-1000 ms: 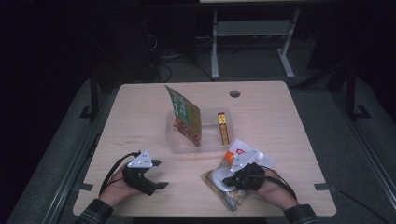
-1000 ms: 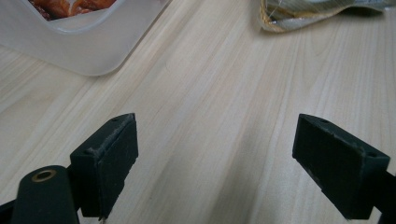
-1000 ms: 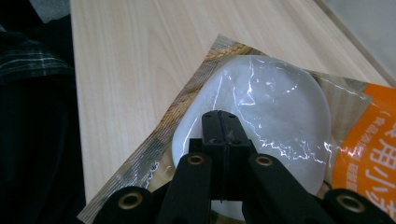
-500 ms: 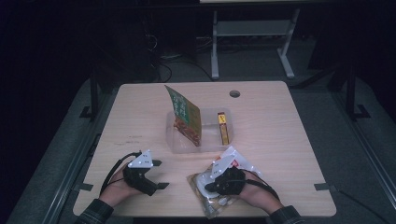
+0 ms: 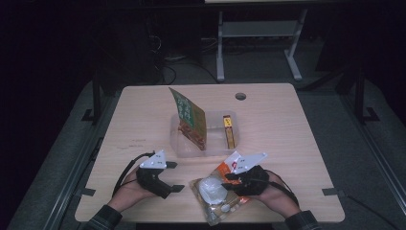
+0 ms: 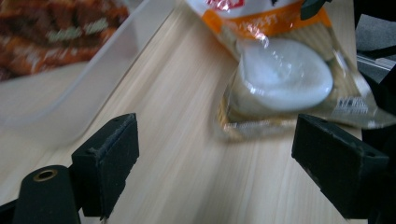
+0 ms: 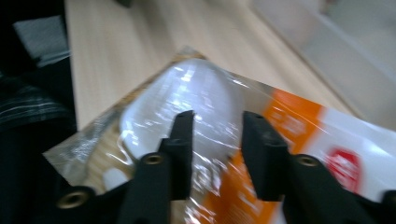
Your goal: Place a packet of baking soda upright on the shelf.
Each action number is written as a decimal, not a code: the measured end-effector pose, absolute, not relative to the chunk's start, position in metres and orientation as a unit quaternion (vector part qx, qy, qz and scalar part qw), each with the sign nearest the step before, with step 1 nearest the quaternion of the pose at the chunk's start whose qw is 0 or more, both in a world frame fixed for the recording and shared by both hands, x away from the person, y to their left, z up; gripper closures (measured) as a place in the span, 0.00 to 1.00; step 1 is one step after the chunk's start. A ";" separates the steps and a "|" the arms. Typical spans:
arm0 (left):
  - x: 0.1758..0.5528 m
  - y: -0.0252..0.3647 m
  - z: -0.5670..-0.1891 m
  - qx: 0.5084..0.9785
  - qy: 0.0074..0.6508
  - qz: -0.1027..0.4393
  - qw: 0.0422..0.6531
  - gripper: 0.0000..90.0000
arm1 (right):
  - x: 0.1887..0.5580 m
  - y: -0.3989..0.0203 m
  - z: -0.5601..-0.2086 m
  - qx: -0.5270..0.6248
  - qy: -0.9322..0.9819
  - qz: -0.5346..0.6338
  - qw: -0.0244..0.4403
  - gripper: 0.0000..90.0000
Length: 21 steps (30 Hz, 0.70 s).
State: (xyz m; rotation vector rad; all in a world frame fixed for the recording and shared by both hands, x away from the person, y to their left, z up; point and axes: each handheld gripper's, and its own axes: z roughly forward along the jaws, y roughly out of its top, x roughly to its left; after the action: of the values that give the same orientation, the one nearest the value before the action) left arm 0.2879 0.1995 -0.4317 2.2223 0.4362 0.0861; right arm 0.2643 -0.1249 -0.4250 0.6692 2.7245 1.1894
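right gripper [image 5: 229, 179]: fingers just opened partway, straddling the noodle packet [image 5: 216, 191] without a pinch
left gripper [image 5: 176, 176]: wide open, empty
packet: flat near the counter's [image 5: 287, 124] front edge
risk: slick film slides away when the fingers close

A pale wooden worktop [image 5: 143, 120] carries a clear plastic tray [image 5: 184, 146] near its middle. Inside the tray a green and orange snack packet [image 5: 189, 117] stands tilted, leaning toward the far left. Just beside it to the right, a slim brown box with a yellow end [image 5: 229, 132] lies lengthwise in the tray. A round cable hole [image 5: 241, 96] sits in the worktop near the far edge. Beyond the worktop, on the dark floor, stands a grey metal frame [image 5: 253, 33] with splayed feet, and black cables [image 5: 172, 62] trail to its left.
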 end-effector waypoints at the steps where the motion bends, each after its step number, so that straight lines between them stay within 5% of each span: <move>1: 0.289 0.194 -0.431 0.888 0.170 0.033 0.425 0.17 | 0.265 -0.130 -0.425 0.227 0.890 0.390 0.056 0.62; 8: 0.296 0.162 -0.437 0.895 0.153 0.017 0.419 0.17 | 0.264 -0.166 -0.422 0.284 0.863 0.406 0.096 0.47; 21: 0.313 0.114 -0.451 0.905 0.153 -0.014 0.397 0.23 | 0.251 -0.198 -0.428 0.322 0.843 0.416 0.114 0.39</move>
State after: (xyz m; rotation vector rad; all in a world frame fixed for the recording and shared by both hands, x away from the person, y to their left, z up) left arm 0.3132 0.1136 -0.4505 2.2928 0.3869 -0.0365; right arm 0.2514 -0.1980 -0.4280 0.9434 2.4720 1.2199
